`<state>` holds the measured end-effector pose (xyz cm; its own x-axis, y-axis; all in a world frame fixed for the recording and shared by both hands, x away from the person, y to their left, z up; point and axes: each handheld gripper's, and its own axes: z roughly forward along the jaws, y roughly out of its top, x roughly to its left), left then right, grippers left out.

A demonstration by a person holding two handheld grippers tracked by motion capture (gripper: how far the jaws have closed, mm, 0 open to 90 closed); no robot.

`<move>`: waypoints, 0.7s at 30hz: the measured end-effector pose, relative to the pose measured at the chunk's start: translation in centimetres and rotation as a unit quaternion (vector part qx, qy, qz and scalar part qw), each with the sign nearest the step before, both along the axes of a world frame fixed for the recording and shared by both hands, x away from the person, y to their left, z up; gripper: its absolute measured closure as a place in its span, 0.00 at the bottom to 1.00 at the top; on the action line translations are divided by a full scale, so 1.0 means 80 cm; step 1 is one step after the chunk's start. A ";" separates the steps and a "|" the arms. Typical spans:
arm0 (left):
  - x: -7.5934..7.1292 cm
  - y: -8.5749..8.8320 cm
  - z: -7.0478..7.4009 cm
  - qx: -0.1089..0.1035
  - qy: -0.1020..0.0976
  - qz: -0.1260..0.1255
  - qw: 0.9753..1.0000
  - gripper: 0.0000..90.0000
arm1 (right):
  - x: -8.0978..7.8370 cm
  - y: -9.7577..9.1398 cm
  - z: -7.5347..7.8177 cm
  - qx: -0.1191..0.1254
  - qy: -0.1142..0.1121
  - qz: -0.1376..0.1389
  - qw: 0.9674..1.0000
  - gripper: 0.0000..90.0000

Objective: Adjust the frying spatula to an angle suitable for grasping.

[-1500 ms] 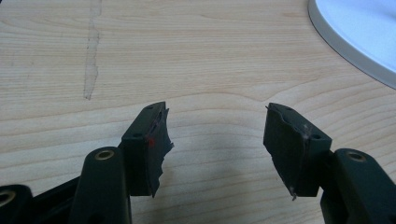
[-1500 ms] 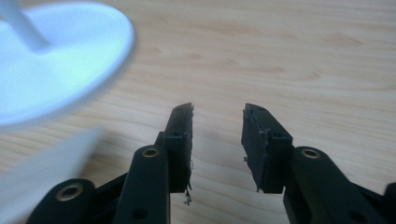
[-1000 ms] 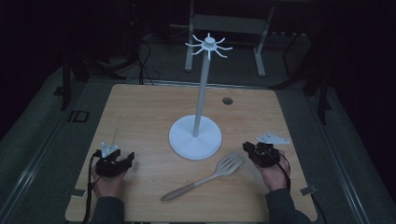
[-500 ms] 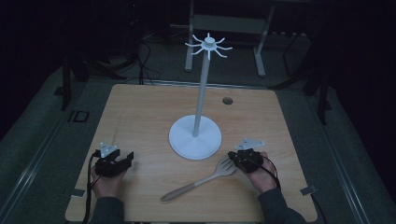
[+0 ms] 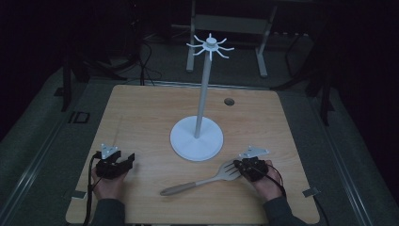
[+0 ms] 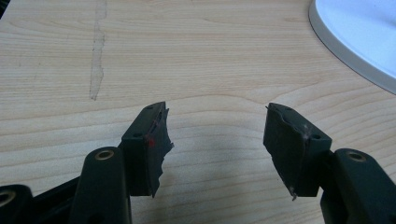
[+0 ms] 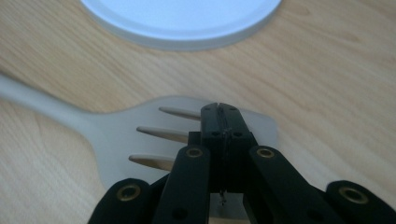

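A: Where's the pale slotted plastic spatula (image 5: 207,180)?

B: Its head lies directly under the right gripper (image 7: 219,108), whose jaws are pressed together, gripping nothing, near the white round-based hook stand (image 5: 196,137).

A: The left gripper (image 6: 215,135)?

B: Wide apart, empty, over bare wooden table (image 6: 196,56). I'd spread the right jaws before grabbing

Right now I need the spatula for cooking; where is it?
The spatula lies on the table's near right in the high view, before the stand's white base, under the right hand-held gripper.
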<state>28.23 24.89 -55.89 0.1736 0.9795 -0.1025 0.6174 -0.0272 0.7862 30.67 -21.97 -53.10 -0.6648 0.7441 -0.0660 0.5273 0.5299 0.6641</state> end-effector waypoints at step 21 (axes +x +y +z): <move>0.000 0.000 0.000 0.000 0.001 -0.001 1.000 0.45 | -0.074 -0.005 -0.016 -0.024 0.034 0.027 0.999 1.00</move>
<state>28.23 24.87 -55.92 0.1753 0.9792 -0.1020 0.6190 -0.0291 0.7849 24.78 -22.39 -54.35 -0.7083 0.7039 -0.0537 0.5399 0.5891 0.6013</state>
